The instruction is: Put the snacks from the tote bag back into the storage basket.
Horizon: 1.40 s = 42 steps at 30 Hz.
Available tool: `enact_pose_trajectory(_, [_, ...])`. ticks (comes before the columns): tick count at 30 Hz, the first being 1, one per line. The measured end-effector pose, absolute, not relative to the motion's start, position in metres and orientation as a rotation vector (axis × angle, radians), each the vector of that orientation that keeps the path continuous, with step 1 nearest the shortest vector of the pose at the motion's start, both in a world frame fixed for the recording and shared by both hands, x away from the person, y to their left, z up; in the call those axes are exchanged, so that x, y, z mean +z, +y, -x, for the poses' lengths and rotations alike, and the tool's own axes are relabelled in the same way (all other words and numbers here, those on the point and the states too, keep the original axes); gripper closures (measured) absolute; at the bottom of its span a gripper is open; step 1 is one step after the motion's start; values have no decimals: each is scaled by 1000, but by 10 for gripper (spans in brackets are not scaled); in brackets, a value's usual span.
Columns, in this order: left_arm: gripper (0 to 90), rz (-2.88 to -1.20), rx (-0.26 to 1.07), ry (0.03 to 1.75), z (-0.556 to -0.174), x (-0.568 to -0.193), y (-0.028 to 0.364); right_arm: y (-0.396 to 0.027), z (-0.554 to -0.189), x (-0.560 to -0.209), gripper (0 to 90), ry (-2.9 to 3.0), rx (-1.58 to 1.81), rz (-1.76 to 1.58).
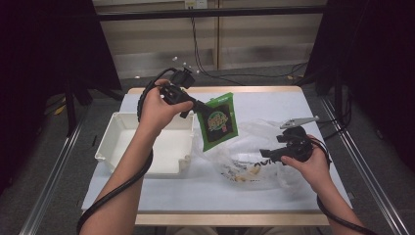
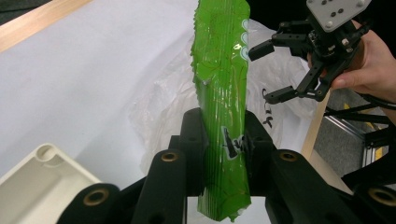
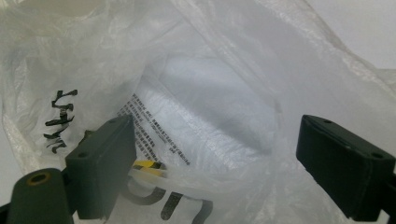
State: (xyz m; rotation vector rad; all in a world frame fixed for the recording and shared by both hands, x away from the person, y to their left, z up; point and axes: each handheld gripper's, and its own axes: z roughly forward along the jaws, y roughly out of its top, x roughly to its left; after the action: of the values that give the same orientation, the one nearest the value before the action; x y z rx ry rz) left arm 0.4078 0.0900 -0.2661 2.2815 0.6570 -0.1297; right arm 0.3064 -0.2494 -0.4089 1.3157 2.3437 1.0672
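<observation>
Nearest the person, the right gripper [image 1: 268,155] rests at the mouth of the clear plastic bag [image 1: 254,161] on the table, jaws spread wide with nothing pinched. Farther off and up to the left, the left gripper [image 1: 199,110] pinches the green snack packet [image 1: 218,121] by its upper corner; its long axis hangs down just beyond the bag's near opening, beside the white tray [image 1: 147,147].

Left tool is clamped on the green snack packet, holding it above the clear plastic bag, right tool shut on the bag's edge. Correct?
Not quite. The right tool is open, its jaws wide apart at the clear plastic bag, as the right gripper view shows. The left tool is indeed clamped on the green snack packet above the bag.
</observation>
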Motion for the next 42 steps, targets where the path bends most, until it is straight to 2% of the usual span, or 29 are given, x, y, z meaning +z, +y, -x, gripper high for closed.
enact_pose_trajectory(18, [746, -2360, -102, 610, -418, -252, 120, -243, -300, -408, 113, 2325, 1062, -1282])
enact_pose_trajectory(27, [746, -2337, -92, 658, -424, -243, 137, -246, -300, -411, 112, 2320, 1062, -1283])
enact_pose_trajectory(42, [745, -2368, -79, 707, -439, -263, 173, -243, -301, -414, 109, 2330, 1069, -1280])
